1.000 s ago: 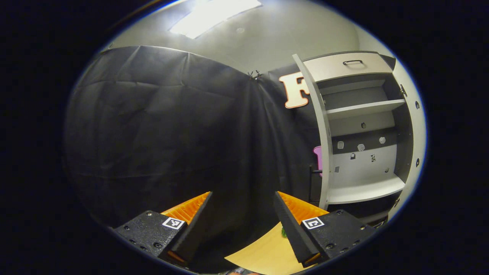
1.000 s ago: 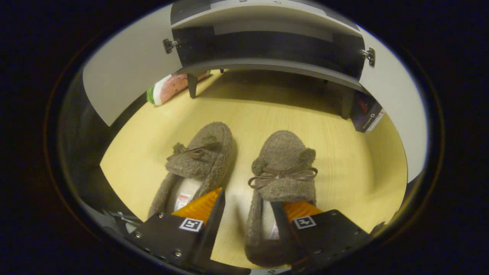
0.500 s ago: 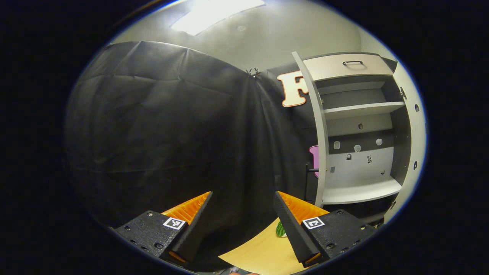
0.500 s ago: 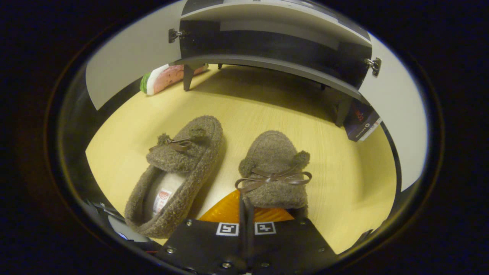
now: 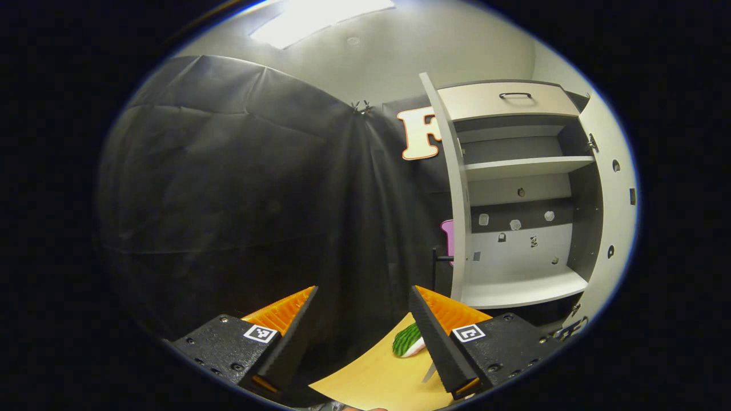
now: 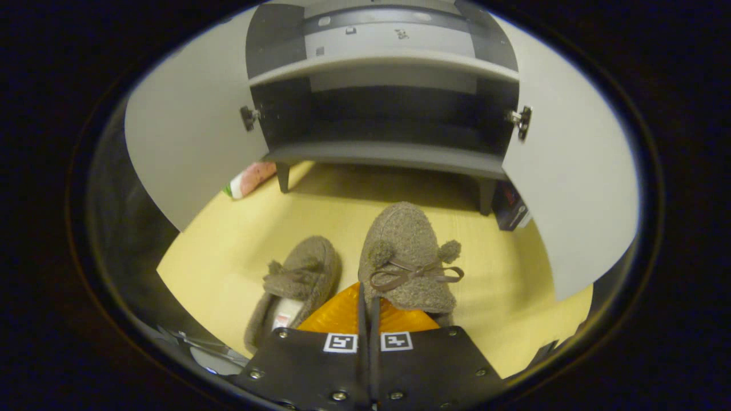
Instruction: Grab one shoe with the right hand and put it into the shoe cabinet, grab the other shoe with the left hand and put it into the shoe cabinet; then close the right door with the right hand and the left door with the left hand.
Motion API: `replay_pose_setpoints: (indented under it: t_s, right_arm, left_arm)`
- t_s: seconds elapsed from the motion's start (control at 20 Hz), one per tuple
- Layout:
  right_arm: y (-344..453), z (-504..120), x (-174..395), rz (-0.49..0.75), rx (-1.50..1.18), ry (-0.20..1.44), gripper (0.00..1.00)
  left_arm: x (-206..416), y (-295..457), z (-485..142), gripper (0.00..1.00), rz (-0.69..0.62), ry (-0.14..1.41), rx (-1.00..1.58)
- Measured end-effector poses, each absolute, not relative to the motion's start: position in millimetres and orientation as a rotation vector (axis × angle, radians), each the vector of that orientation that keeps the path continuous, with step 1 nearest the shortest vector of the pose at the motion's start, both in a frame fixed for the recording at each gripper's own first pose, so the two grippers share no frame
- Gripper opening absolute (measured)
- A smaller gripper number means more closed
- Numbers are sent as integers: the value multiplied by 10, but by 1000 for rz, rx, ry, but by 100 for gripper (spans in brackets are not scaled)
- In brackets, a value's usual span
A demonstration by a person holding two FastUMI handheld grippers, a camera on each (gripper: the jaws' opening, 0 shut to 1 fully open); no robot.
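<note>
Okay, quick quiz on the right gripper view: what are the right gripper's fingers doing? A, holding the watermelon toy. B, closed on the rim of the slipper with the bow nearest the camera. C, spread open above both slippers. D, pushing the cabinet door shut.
B: the right gripper has its fingers pressed together on the near rim of the bow slipper, which points toward the open shoe cabinet.

2 shoes, 1 cabinet, 2 doors.

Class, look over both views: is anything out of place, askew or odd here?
Yes. A watermelon-slice toy lies on the floor beside the shoe cabinet, unrelated to shoes. The right tool holds one slipper raised, while the other slipper lies on the floor.
</note>
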State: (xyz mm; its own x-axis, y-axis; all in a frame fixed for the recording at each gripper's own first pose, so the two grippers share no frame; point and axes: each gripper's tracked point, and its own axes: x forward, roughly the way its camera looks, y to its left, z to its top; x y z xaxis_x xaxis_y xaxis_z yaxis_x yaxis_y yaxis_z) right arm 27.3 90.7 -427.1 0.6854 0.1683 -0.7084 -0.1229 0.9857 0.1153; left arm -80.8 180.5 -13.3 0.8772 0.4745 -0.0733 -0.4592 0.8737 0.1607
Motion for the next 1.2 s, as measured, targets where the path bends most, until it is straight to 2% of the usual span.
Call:
replay_pose_setpoints:
  t_s: [0.05, 0.3, 0.6, 0.9, 1.15, 1.2]
  right_arm:
    - [908, -4020, 384, 166, 63, 747, 1]
    - [777, -2643, 1040, 147, 52, 473, 1]
    - [595, -1587, 1920, 133, -17, 273, 1]
    - [453, -1309, 2980, 86, -82, 222, 1]
    - [315, -1491, 3646, 34, -92, 266, 1]
    - [279, -1556, 3734, 23, -91, 281, 1]
  left_arm:
    - [-772, 1792, -145, 95, 480, 112, 138]
    - [-680, 1744, -218, 96, 454, 113, 108]
    - [-724, 1756, -321, 95, 457, 120, 99]
    - [-875, 1801, -473, 95, 500, 141, 93]
    - [-1075, 1942, -562, 94, 589, 159, 87]
    - [-1158, 1976, -569, 96, 610, 165, 87]
